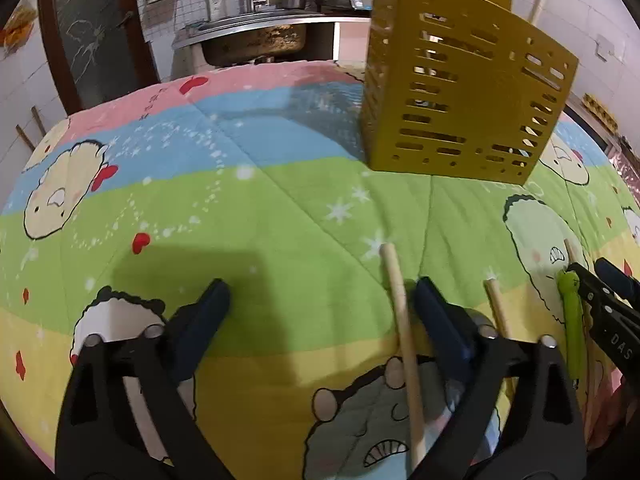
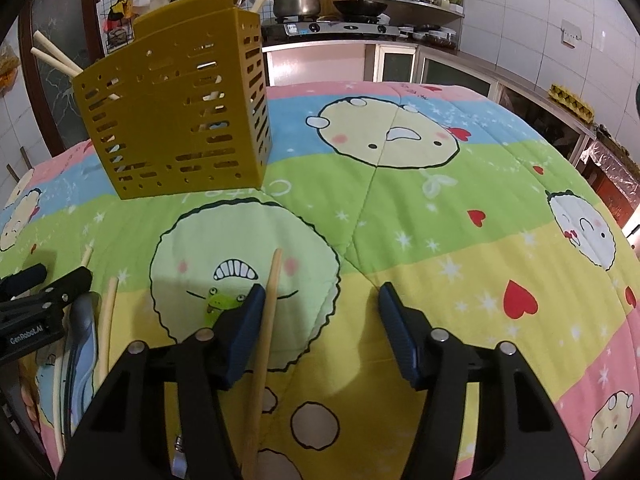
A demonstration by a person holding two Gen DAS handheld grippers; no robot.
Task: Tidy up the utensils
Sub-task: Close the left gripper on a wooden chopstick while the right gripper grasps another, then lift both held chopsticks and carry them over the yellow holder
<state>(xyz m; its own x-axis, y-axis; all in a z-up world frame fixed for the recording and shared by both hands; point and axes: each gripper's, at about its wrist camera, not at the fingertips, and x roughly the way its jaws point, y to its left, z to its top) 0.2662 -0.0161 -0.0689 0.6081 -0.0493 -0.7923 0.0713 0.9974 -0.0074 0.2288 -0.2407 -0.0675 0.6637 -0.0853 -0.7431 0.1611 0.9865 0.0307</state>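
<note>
Left wrist: chopstick [image 1: 404,344] beside holder [image 1: 464,96]

Bright indoor light, soft shadows, sharp focus, fisheye-bent edges.

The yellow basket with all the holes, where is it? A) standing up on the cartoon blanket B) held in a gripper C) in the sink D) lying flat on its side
A: the yellow basket stands upright on the cartoon blanket, with chopsticks poking out the top; both grippers are open and away from it.
</note>
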